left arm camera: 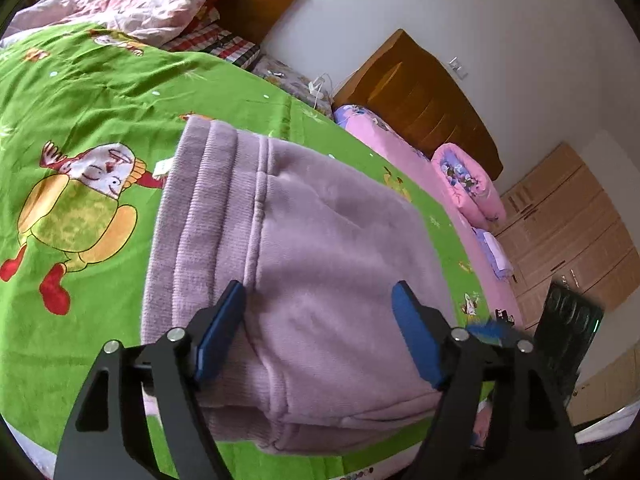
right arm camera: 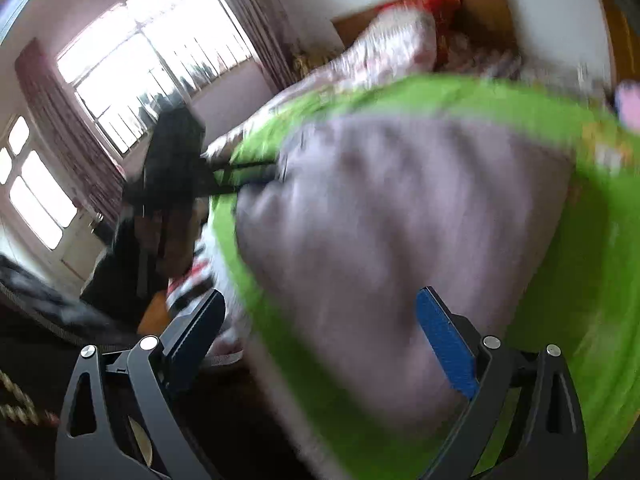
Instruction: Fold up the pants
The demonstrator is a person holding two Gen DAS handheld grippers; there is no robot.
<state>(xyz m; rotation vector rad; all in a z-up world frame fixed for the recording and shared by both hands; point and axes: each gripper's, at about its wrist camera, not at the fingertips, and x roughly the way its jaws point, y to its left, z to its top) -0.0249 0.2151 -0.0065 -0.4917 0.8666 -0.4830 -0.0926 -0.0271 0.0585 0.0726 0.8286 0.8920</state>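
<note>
- Our left gripper [left arm camera: 318, 300] hung over the near part of the folded pants [left arm camera: 296, 264], its two blue pads spread wide and clear of the cloth, so it had let go and gripped nothing.
- Our right gripper [right arm camera: 320, 312] was likewise spread wide above the near end of the pants [right arm camera: 400, 220], nothing pinched between its fingers; that view was smeared by blur, so fine detail was lost.
- In the left wrist view, far left, a pink crumpled quilt [left arm camera: 132, 4] sat heaped at the far end of the bed.
- The green cartoon sheet [left arm camera: 80, 92] covered the bed, with a yellow-bodied figure in red boots [left arm camera: 80, 216] printed to the left of the pants.
- The pants, a lilac fleecy bundle, lay folded on the green sheet near us, the ribbed waistband [left arm camera: 188, 216] along their left side and a small white tag [left arm camera: 164, 168] at the far-left corner.
- Right of the pants a pink sheet [left arm camera: 404, 160] edged the bed, a rolled pink blanket [left arm camera: 468, 184] resting on it.
- Farther right stood a brown wooden headboard [left arm camera: 424, 100] against the white wall, then pale wooden cupboards [left arm camera: 568, 220].
- In the right wrist view a bright window [right arm camera: 152, 48] with dark curtains showed far left.
</note>
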